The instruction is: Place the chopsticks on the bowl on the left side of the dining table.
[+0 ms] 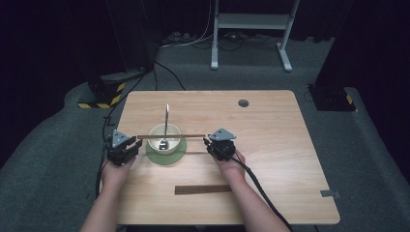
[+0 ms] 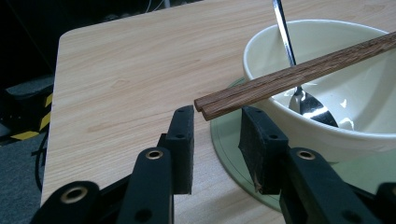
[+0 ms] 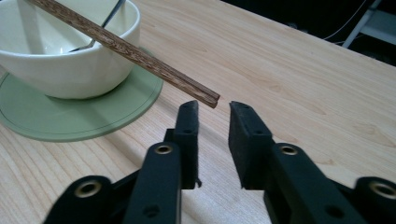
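1. We find the left gripper [image 1: 129,147] at the bowl's [image 1: 165,140] left side; its jaws stand parted and released, and the near end of the chopsticks [image 2: 280,79] hangs just above and beyond their tips, touching neither pad.
2. The right gripper [image 1: 212,144] sits at the bowl's right side; its jaws are narrowly parted and grip nothing, the other chopstick end lying just beyond their tips.
3. The chopsticks lie paired across the bowl's rim.
4. The bowl stands on a green saucer [image 1: 167,156] on the counter [image 1: 270,145], a spoon [image 1: 165,126] resting inside it.
5. Both hands rest low on the counter, grippers pointing inward toward each other.
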Tool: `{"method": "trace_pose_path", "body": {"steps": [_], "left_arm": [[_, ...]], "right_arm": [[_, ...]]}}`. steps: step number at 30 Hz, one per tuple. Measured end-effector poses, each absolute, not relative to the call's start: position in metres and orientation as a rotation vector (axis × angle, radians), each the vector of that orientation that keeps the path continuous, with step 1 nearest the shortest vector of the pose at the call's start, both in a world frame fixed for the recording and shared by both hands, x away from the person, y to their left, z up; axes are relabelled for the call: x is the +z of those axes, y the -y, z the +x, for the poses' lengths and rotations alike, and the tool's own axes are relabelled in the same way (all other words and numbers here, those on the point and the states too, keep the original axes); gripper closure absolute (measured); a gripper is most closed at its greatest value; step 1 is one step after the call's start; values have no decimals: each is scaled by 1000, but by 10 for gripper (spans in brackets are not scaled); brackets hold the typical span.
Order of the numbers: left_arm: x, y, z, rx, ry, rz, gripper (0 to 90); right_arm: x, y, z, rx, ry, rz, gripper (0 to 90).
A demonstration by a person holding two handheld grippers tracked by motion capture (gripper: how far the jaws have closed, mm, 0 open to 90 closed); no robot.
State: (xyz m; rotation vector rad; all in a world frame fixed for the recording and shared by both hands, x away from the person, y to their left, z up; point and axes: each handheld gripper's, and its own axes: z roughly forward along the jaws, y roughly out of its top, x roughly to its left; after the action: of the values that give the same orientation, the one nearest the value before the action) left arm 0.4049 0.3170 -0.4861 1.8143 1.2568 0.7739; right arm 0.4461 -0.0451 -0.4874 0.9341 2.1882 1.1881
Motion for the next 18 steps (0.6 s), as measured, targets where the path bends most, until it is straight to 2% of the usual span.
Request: {"method": "trace_pose_path", "body": {"steps": [6, 12, 18], "left_arm": [[-486, -317, 405, 778, -1259, 1815, 666], [-486, -318, 405, 779, -1257, 1820, 678], [-486, -318, 405, 776, -1264, 1817, 688]], "right_arm": [[-487, 44, 446, 1189, -2182, 914, 879], [-489, 42, 446, 1180, -2180, 922, 880], [-491, 43, 445, 1162, -2181, 922, 822]]}}
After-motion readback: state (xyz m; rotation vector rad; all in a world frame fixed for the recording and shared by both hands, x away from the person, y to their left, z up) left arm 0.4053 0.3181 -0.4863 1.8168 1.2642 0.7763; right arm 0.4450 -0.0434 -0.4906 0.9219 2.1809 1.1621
